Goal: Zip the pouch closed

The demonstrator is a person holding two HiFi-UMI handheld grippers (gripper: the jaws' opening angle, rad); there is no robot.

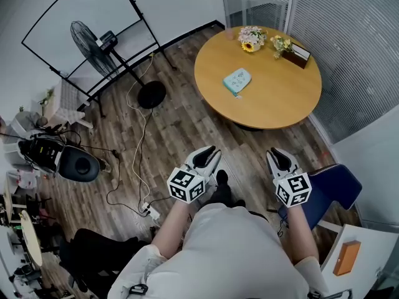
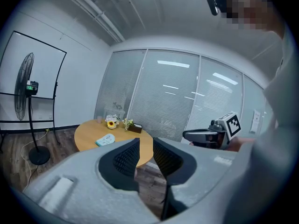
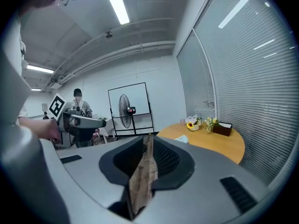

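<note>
While left gripper (image 1: 207, 154) and right gripper (image 1: 278, 157) gape empty, I judge the pouch (image 1: 237, 81) light, floppy: pin one end, tug its zip.

The left tongs (image 2: 145, 143) hang with their jaws a little apart, only floor showing between them. Beyond stands a round wooden table (image 2: 87, 134), a pale blue pouch (image 2: 105, 140) lying on it near some flowers (image 2: 111, 122). The right tongs (image 2: 188, 134) show at the right, a fan (image 2: 23, 93) at the left.

A round wooden table (image 1: 274, 98) stands on plank flooring (image 1: 181, 129) beside blind-covered glass walls (image 1: 355, 42).
</note>
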